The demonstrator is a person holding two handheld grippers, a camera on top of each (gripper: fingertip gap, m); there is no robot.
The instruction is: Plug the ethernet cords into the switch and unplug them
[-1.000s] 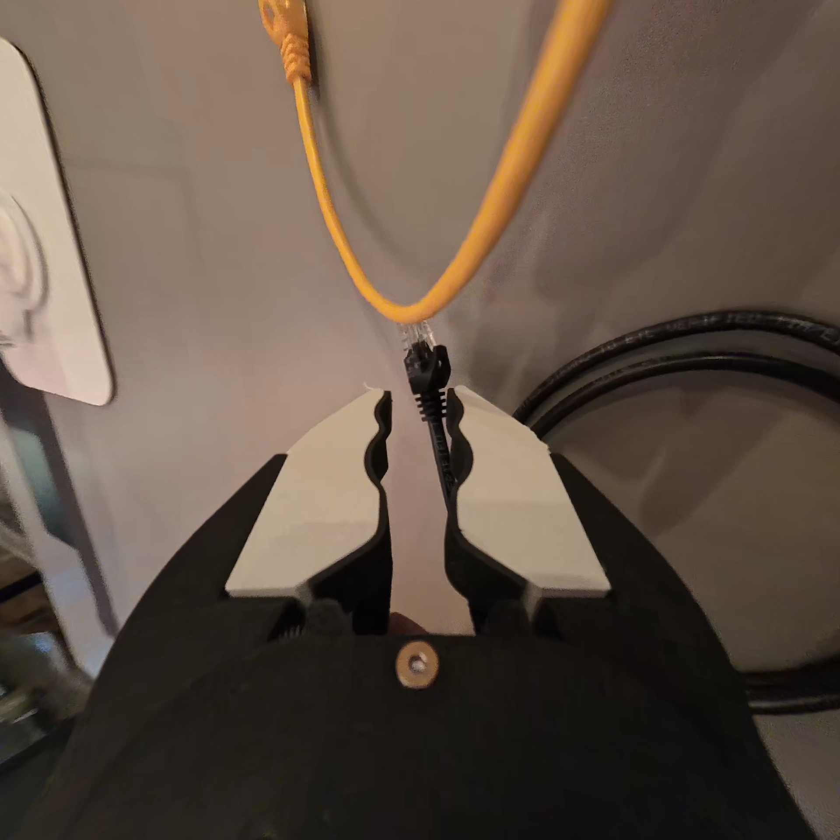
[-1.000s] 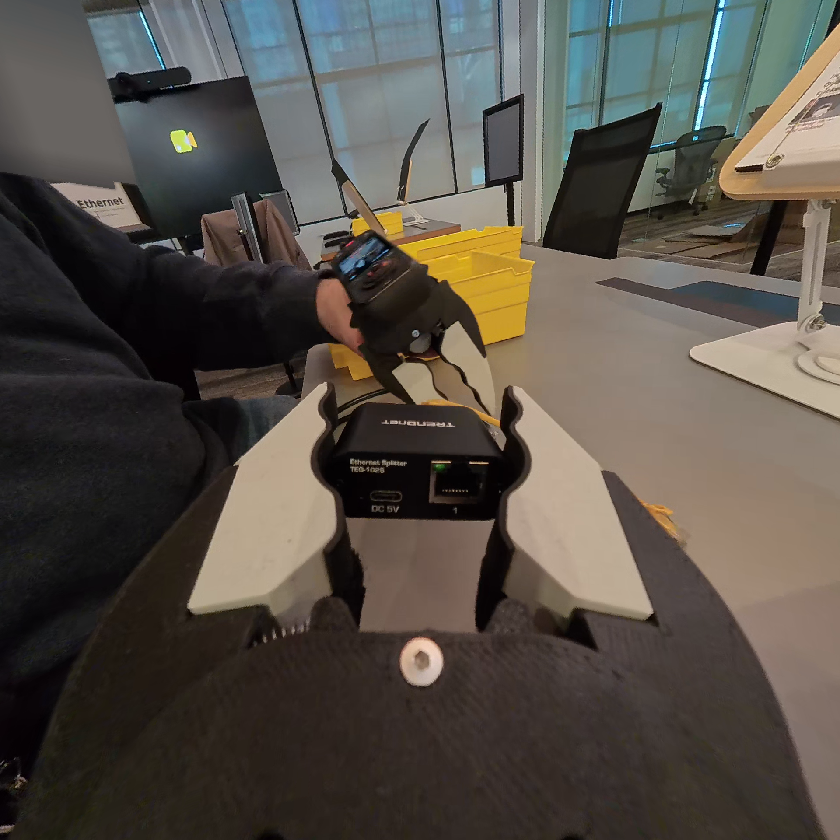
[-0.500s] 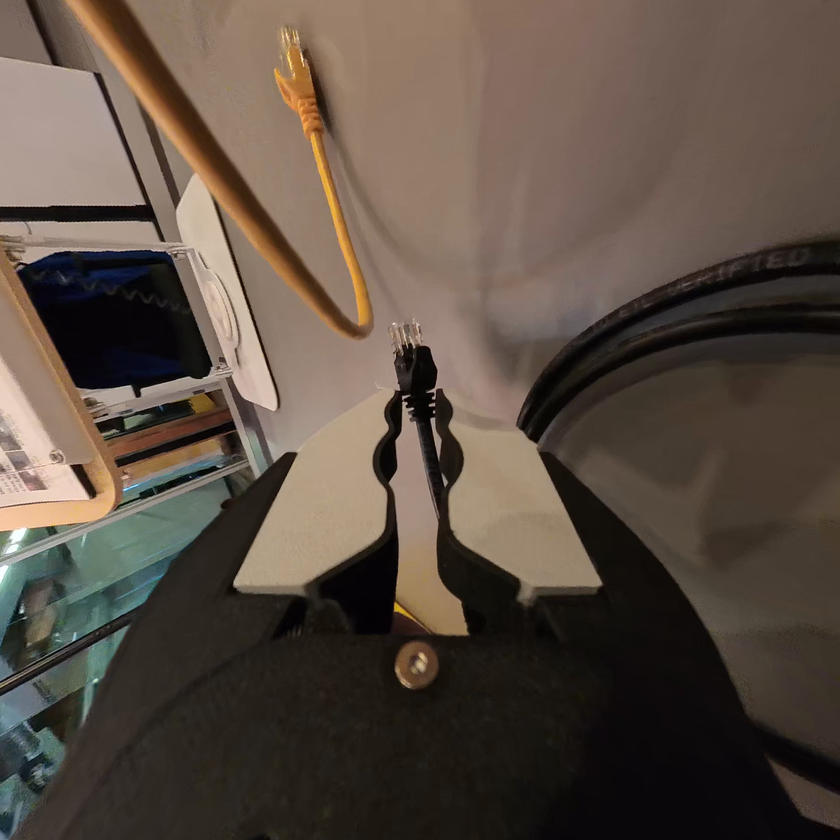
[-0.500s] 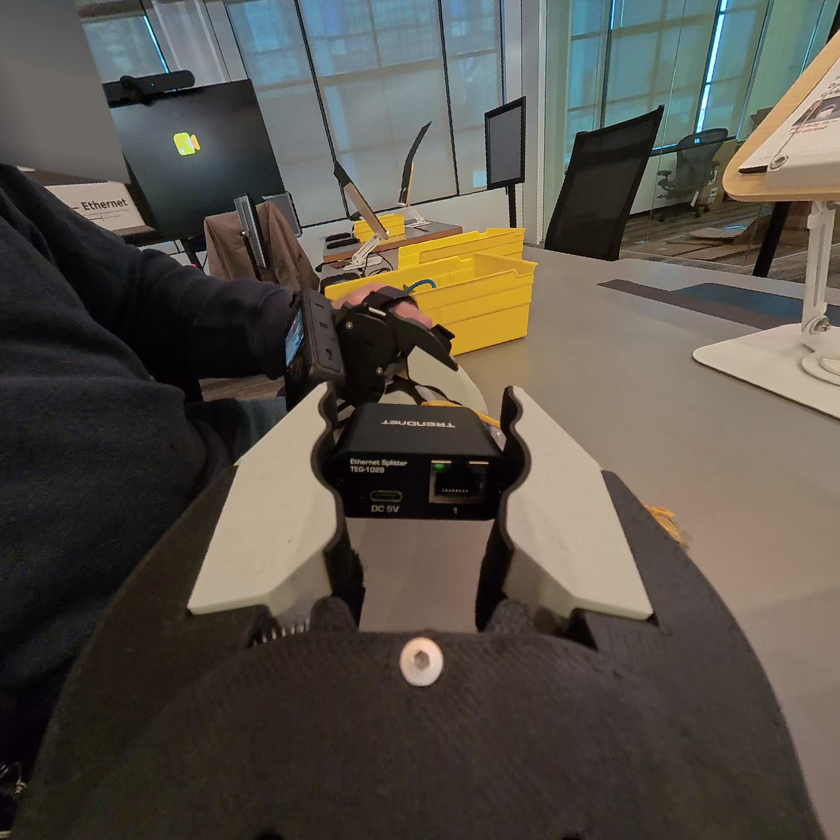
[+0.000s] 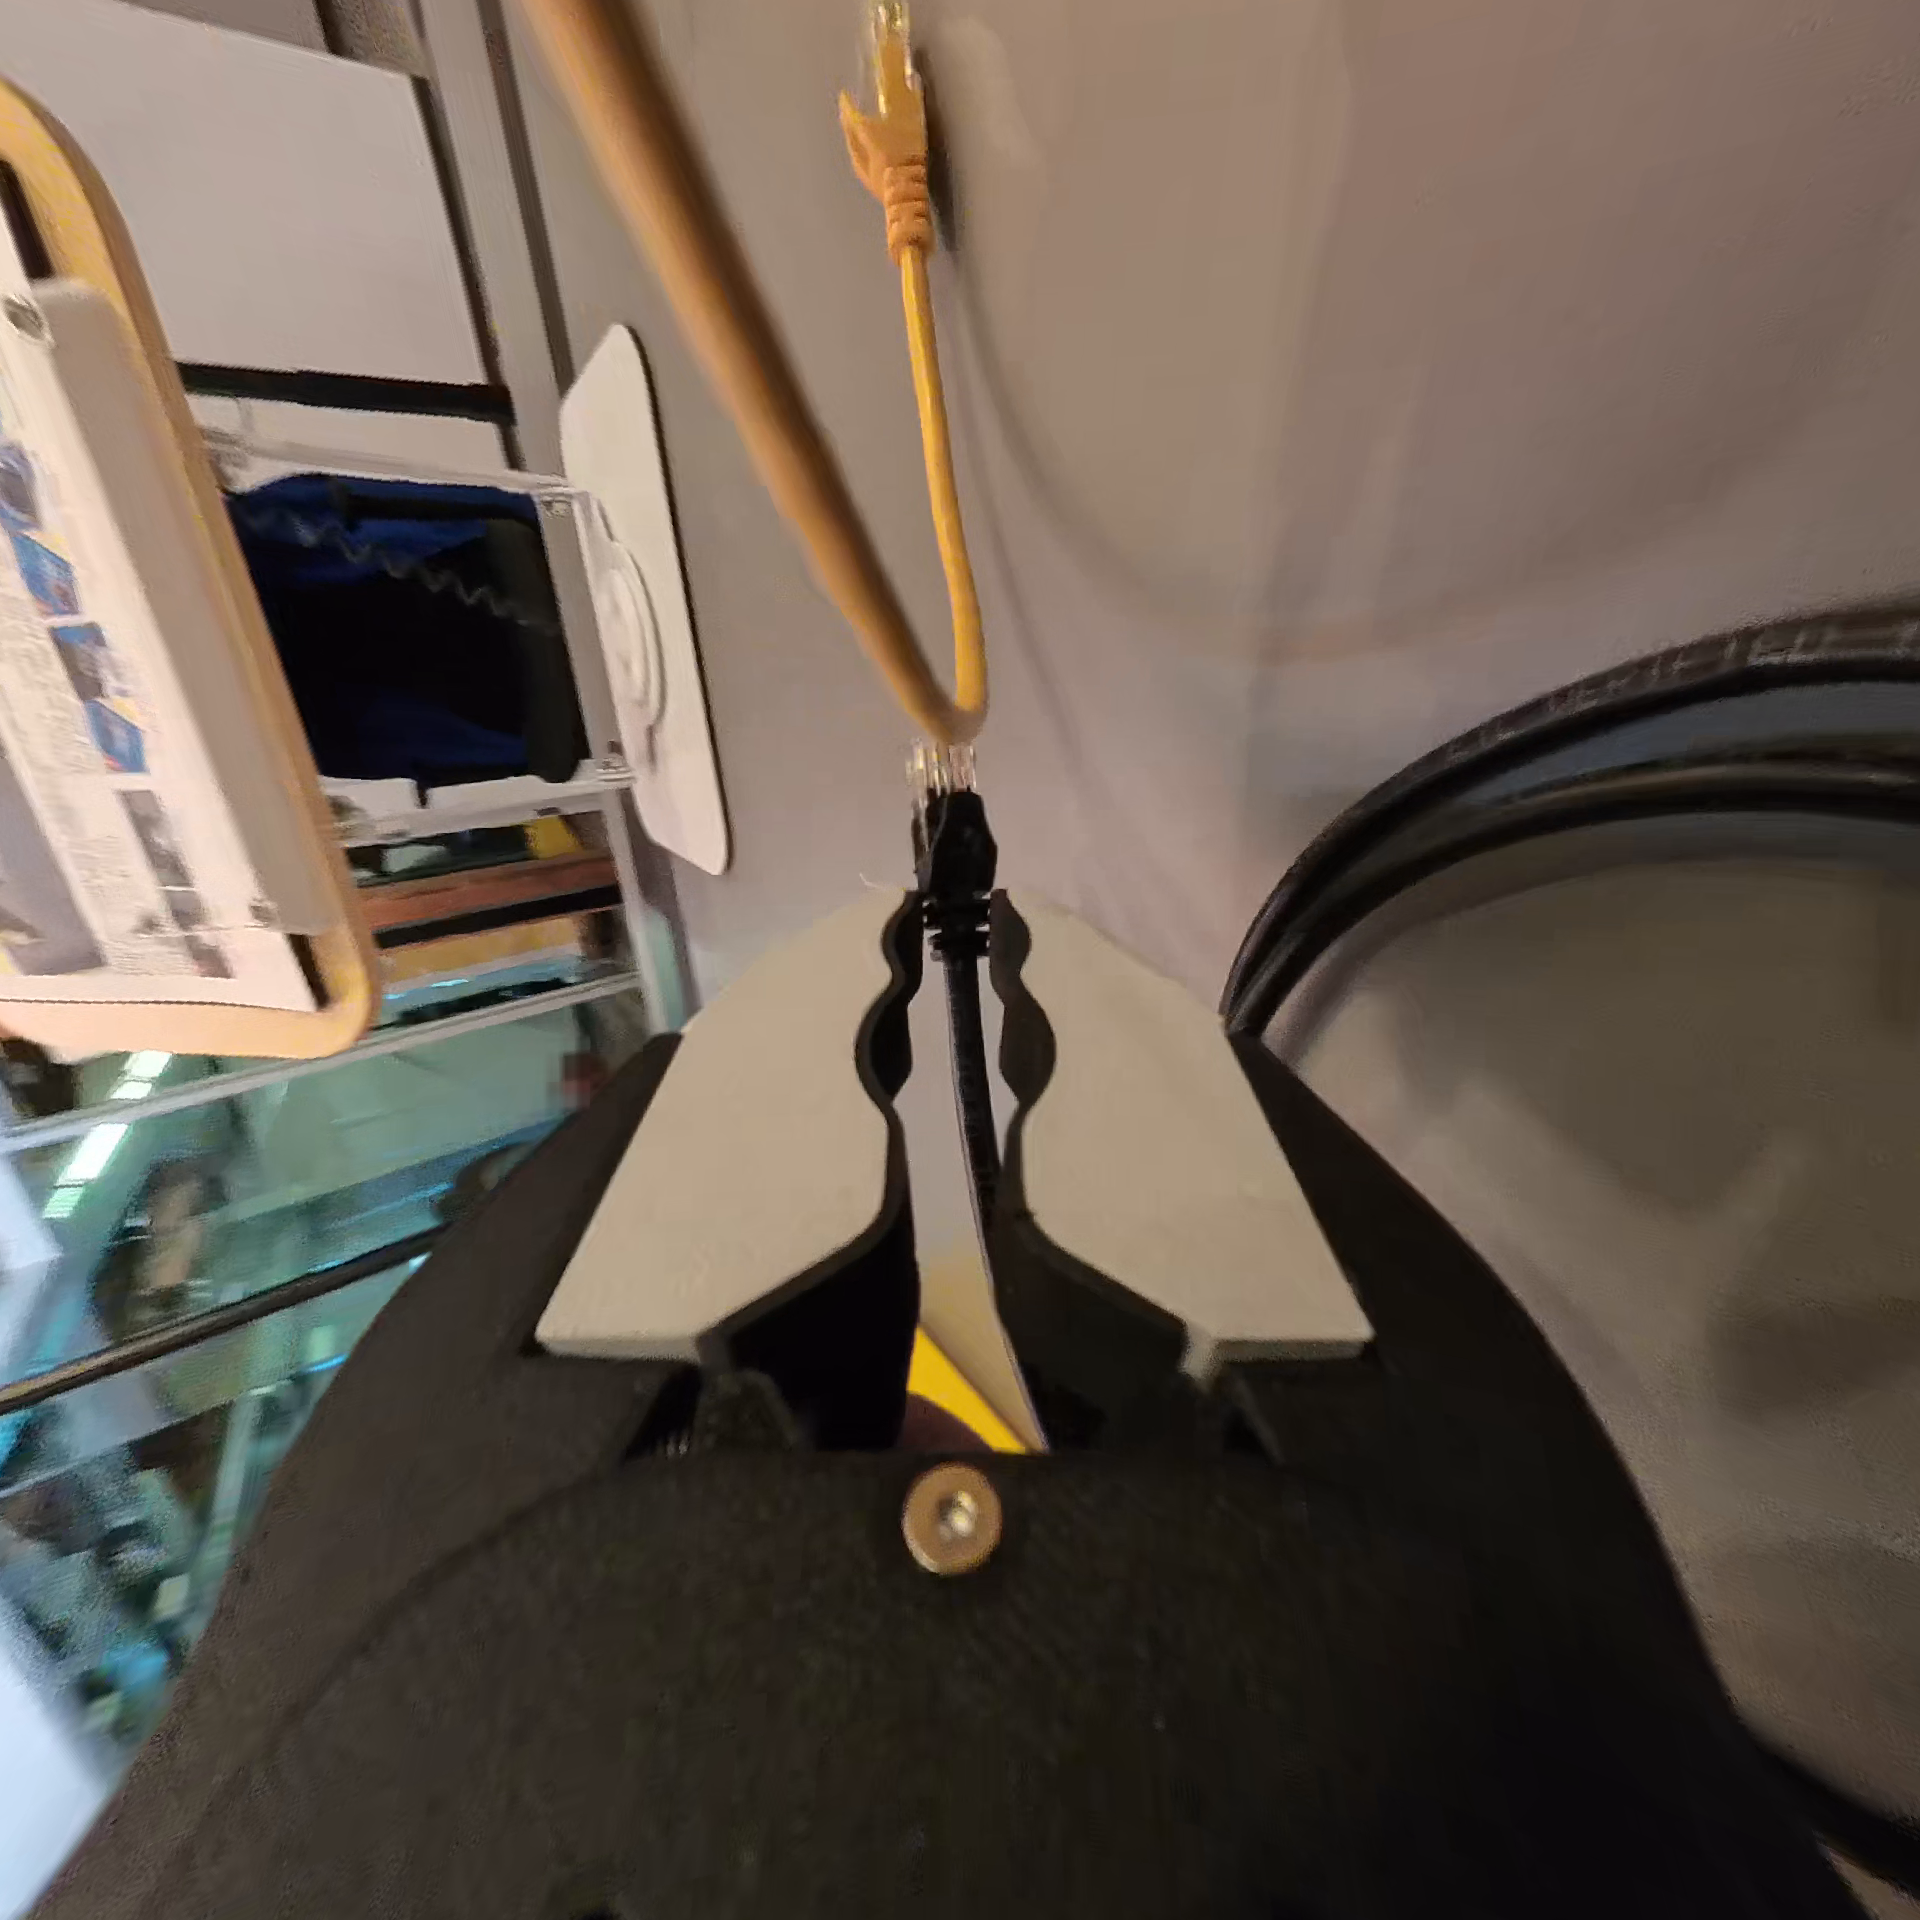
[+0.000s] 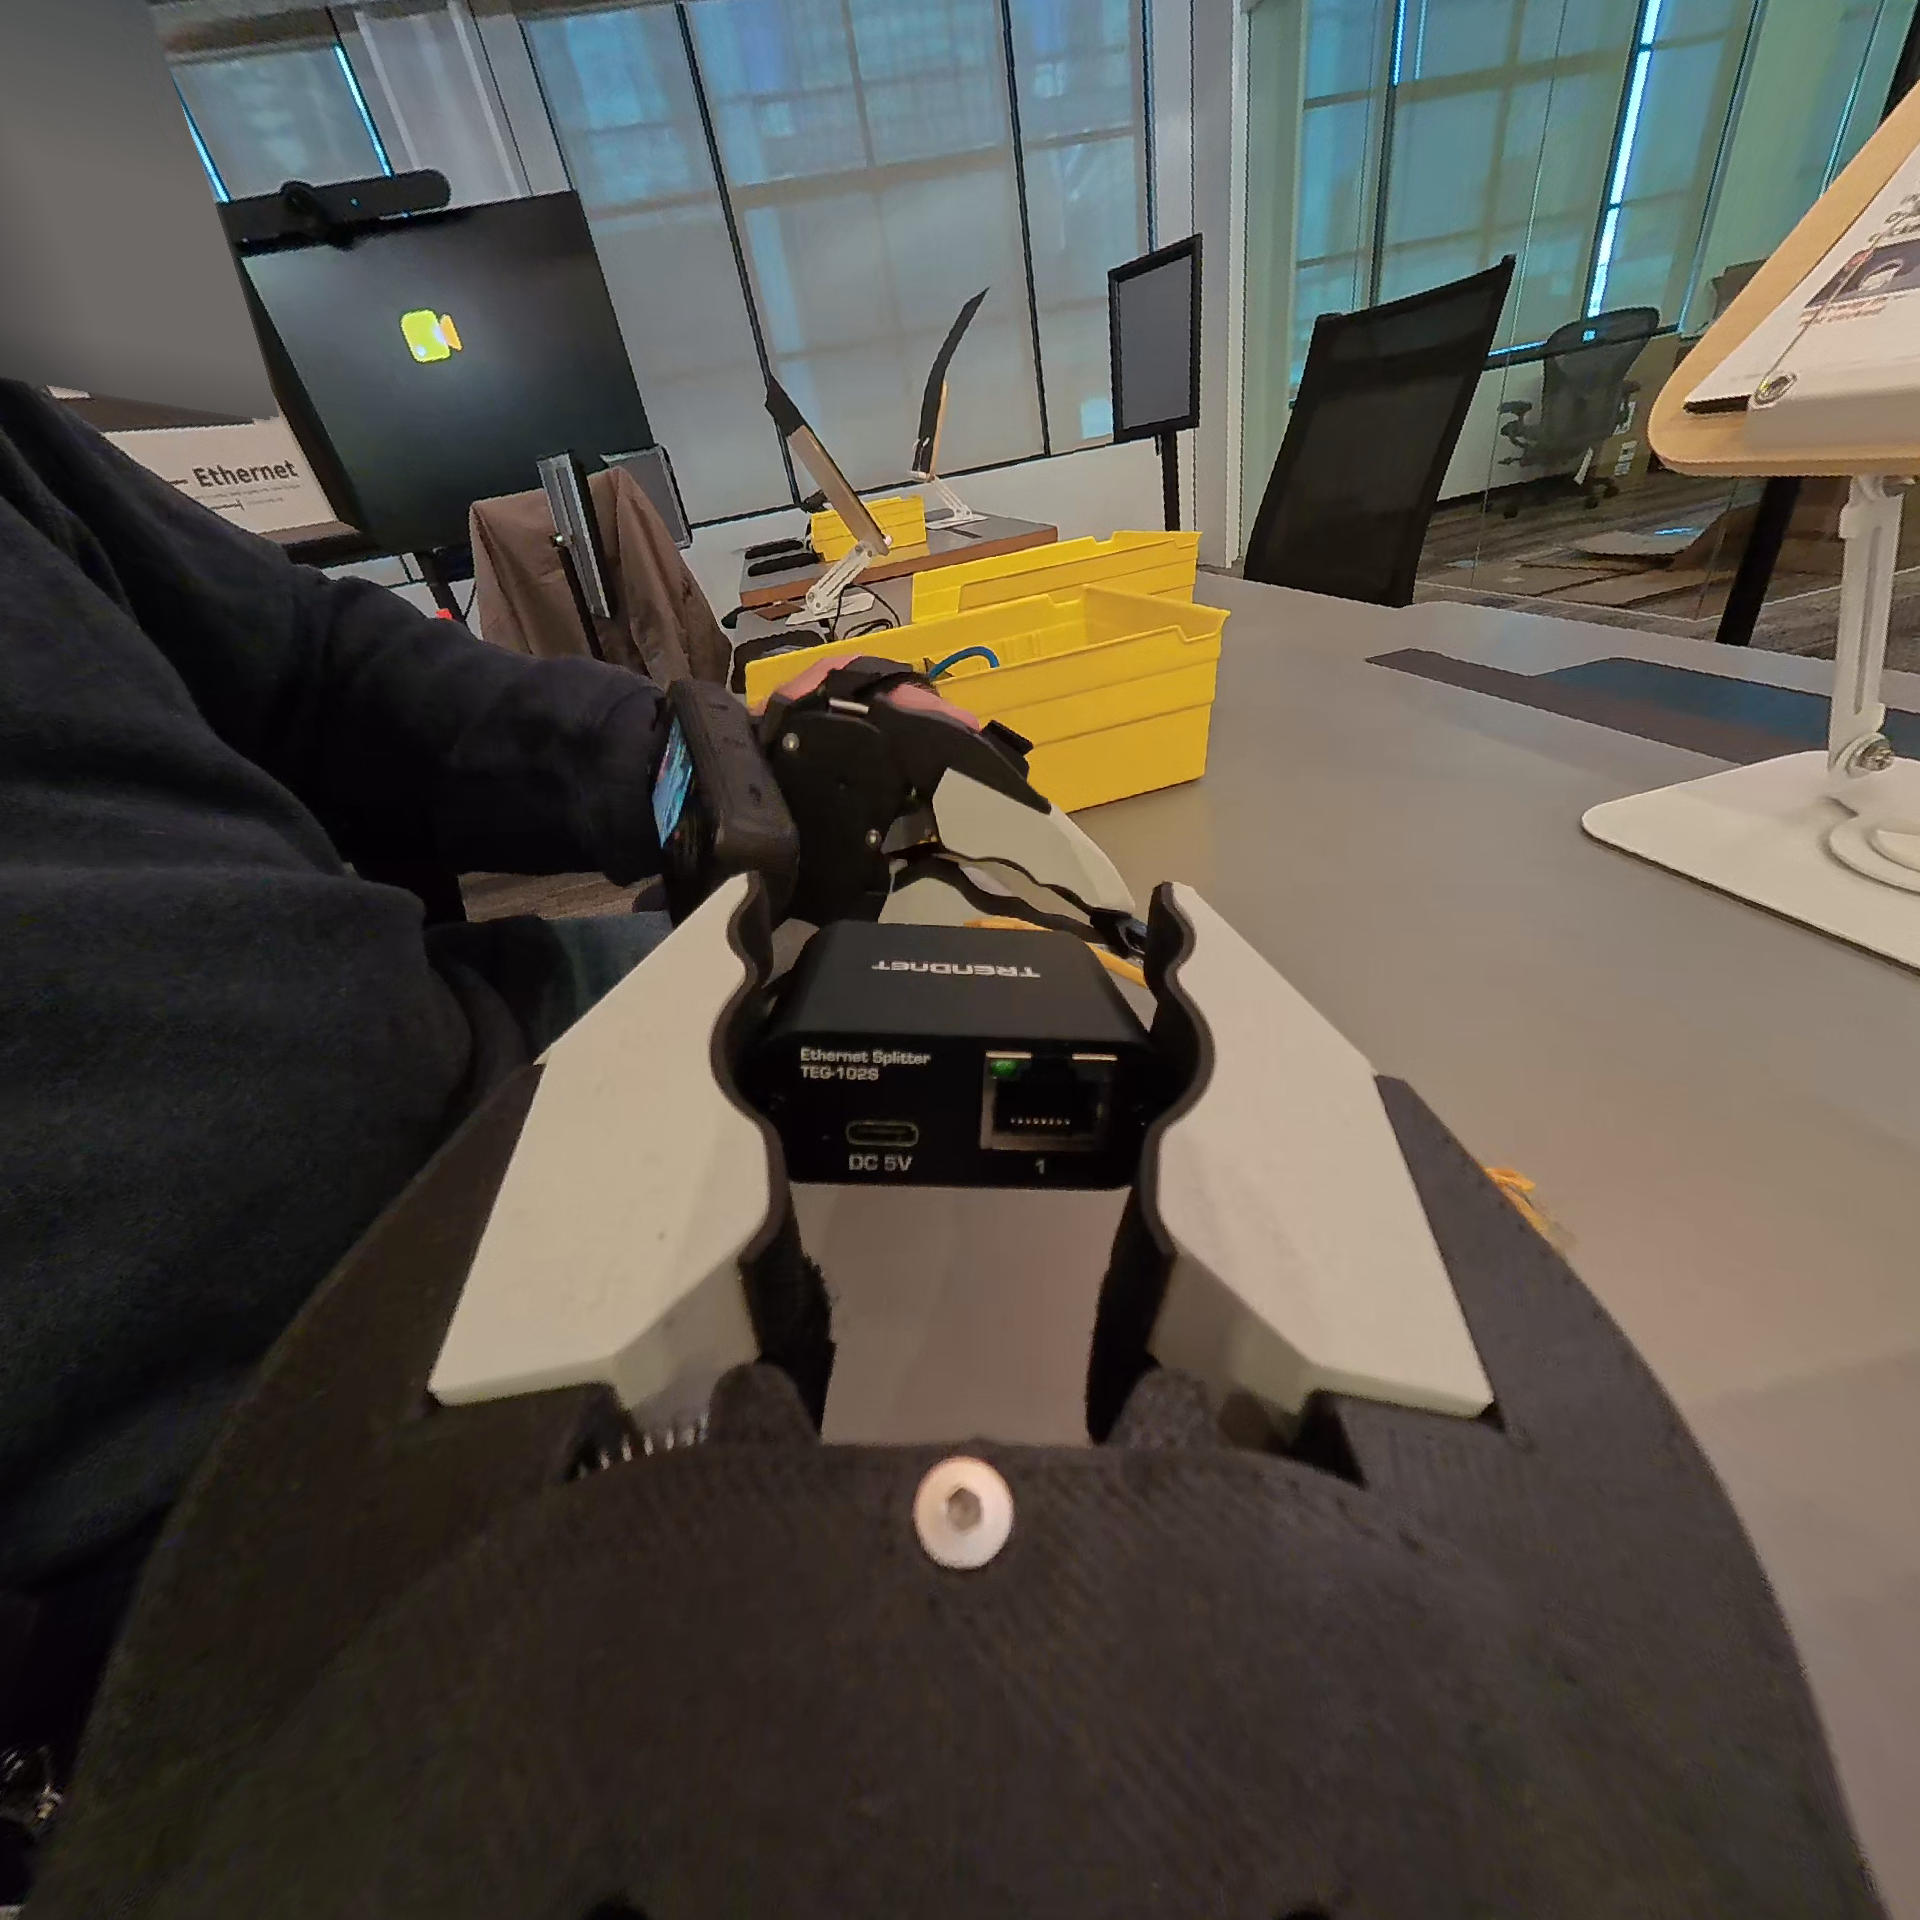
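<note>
**Two grippers, both loaded: cord in your left, switch in your right**

Two cords show in your left wrist view; the black ethernet cord (image 5: 971,1049) runs up between the fingers of your left gripper (image 5: 954,909), which is clamped on the ribbed boot just behind the plug; the clear plug tip (image 5: 943,769) pokes out past the fingertips, lined up with the bend of the orange ethernet cord (image 5: 940,457), contact not clear; that orange cord lies loose on the grey table (image 5: 1455,364), its own plug (image 5: 883,114) free at the top of the view; a thick black cable (image 5: 1558,727) arcs along the right side; a white stand base (image 5: 644,582) sits to the left.

Your right gripper (image 6: 961,925) is closed around the black switch (image 6: 951,1049), fingers pressed to its two sides; the switch rests on the table, near face toward the camera, its ethernet port (image 6: 1047,1101) empty with a green light at one corner, a small oval port beside it; your left gripper (image 6: 935,821) shows just behind the switch, holding the black cord near the back edge; yellow bins (image 6: 1039,675) stand farther back; your dark sleeve (image 6: 260,831) fills the left.
</note>
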